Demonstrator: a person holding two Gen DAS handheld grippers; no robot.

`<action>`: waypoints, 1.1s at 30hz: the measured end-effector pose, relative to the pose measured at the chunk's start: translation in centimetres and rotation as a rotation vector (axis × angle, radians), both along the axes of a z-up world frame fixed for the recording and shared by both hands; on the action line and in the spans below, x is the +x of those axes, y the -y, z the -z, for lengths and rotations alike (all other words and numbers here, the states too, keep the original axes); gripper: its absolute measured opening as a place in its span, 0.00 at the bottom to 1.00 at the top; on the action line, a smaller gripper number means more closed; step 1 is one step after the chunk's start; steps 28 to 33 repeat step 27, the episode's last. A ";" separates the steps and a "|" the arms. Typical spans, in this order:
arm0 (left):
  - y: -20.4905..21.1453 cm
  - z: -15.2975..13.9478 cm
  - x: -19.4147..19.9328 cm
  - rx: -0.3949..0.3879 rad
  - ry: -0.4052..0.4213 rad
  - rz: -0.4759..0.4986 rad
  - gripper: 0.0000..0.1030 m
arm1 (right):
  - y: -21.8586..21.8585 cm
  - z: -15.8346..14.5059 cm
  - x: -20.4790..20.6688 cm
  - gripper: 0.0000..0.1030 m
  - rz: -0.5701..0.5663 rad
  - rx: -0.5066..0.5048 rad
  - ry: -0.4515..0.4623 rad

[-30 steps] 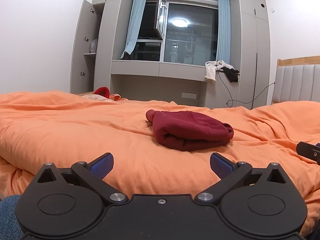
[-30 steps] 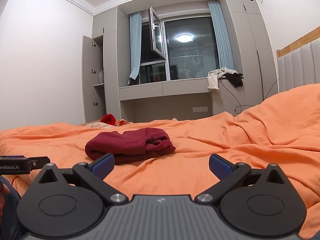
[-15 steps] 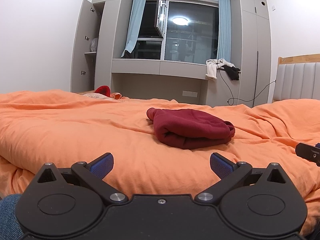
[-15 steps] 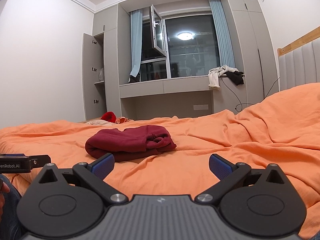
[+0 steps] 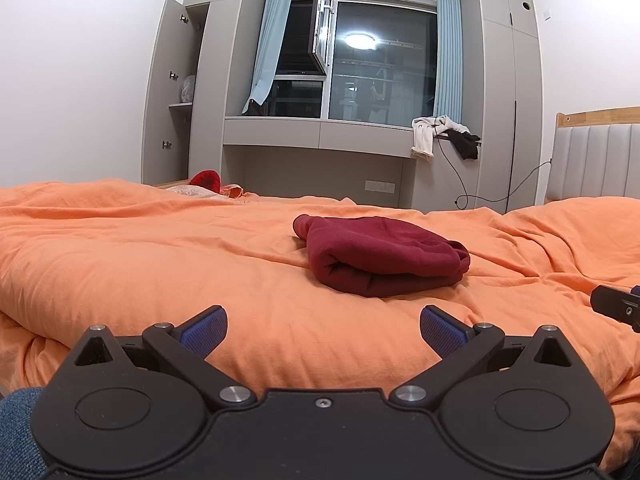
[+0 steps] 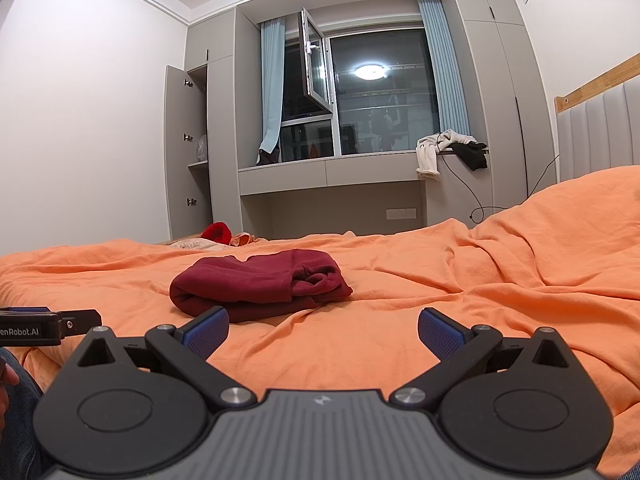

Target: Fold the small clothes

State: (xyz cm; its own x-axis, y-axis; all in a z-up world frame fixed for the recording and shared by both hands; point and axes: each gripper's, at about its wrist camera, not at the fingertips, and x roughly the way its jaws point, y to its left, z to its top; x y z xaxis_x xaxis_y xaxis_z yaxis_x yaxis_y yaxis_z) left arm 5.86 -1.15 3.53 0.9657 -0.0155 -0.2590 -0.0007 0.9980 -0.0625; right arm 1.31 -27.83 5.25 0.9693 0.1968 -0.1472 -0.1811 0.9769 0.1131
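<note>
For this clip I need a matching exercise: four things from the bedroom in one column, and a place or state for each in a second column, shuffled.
Things:
1. dark red garment
2. white cloth
3. cabinet door
4. left gripper

Places or states:
A. swung open
B. jaws apart, holding nothing
C. folded on the orange bedspread
D. hanging over the window ledge

Pairs: 1-C, 2-D, 3-A, 4-B
</note>
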 end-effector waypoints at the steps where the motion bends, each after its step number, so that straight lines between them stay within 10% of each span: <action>1: 0.0 0.0 0.1 0.000 -0.002 0.001 0.99 | 0.0 0.0 0.0 1.00 0.000 0.000 0.000; 33: 0.5 0.1 -0.1 0.023 -0.002 0.033 0.99 | 0.0 -0.1 0.1 1.00 0.000 -0.001 -0.002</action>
